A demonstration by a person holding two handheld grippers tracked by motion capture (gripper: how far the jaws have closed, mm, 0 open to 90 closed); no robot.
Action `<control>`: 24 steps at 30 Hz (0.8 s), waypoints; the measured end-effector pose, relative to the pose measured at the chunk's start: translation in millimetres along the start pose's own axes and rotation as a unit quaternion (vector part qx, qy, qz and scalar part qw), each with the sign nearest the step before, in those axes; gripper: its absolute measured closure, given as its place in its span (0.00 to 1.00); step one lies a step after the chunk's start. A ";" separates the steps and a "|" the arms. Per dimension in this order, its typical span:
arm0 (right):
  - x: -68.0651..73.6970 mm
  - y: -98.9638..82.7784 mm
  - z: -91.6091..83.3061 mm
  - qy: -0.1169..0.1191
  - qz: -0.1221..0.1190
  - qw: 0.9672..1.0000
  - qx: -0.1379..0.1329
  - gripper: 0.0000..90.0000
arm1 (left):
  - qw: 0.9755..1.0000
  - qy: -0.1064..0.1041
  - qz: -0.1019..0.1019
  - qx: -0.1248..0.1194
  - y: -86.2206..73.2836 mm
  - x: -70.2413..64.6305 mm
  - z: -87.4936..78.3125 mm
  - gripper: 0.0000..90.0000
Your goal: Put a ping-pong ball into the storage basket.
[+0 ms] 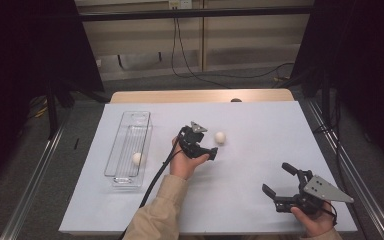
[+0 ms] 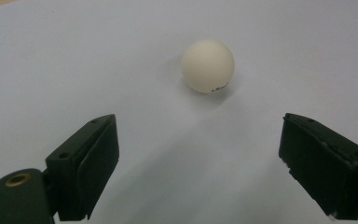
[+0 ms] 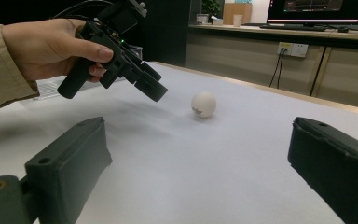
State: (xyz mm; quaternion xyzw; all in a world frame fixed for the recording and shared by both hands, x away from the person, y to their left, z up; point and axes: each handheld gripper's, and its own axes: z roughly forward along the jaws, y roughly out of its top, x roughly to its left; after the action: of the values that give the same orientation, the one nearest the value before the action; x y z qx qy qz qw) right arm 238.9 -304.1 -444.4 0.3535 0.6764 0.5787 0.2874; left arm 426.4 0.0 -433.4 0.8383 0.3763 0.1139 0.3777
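A white ball (image 1: 220, 137) lies on the white table sheet (image 1: 260, 125) near the middle. My left gripper (image 1: 207, 142) hovers just left of it, tilted down, jaws open and empty. In the left gripper view the ball (image 2: 208, 65) sits ahead of the open left gripper (image 2: 198, 135), apart from both jaws. A second white ball (image 1: 137, 158) rests inside a clear plastic tray (image 1: 116, 150) at the left. My right gripper (image 1: 276, 178) stands open and empty at the front right. Looking along the right gripper (image 3: 198, 140), I see the ball (image 3: 203, 103) and the left gripper (image 3: 144, 81) beyond.
The table's wooden far edge (image 1: 202, 95) lies behind the sheet. Metal rails (image 1: 35, 180) run along both sides of the table, and cables (image 1: 180, 55) trail on the floor behind. A counter with monitors (image 3: 317, 9) stands in the background of the right gripper view.
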 end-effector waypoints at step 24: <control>0.2 0.0 0.1 0.000 0.000 1.000 0.000 0.05 | 1.000 0.003 -0.006 -0.005 3.0 -0.3 15.5 0.14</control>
State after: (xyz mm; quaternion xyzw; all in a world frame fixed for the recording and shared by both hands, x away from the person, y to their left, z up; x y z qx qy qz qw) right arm 238.9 -303.9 -444.4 0.3538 0.6760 0.5789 0.2876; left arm 435.2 -10.0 -441.8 0.8340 0.3819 0.1156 0.3812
